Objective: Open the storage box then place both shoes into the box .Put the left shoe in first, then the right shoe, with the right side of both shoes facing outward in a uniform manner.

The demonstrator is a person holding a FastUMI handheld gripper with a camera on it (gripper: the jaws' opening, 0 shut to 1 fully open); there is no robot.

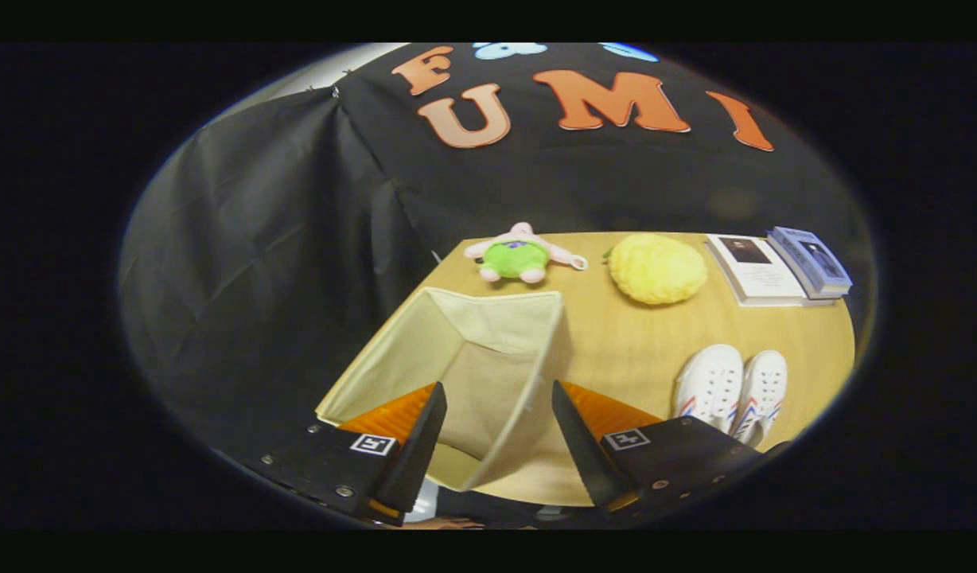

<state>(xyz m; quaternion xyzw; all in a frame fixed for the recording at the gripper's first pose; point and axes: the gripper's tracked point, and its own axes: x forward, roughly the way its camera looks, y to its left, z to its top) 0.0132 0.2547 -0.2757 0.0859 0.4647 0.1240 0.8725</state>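
- I face a light wooden table (632, 350).
- Black cloth wall (258, 263) hangs directly behind the table, creased.
- A pale strip beyond the cloth's top.

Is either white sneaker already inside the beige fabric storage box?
No: both white sneakers sit side by side on the wooden table, beside the open beige fabric storage box, and the open gripper holds nothing.

I judge this a staged recording booth: black cloth wall (297, 239) hung in creases behind a light wooden table (640, 342) set with household props, a plush toy (519, 256), a yellow cushion (656, 268), stacked books (783, 267), white shoes (733, 387), a fabric storage box (465, 358); my gripper (496, 434) hangs open above the box
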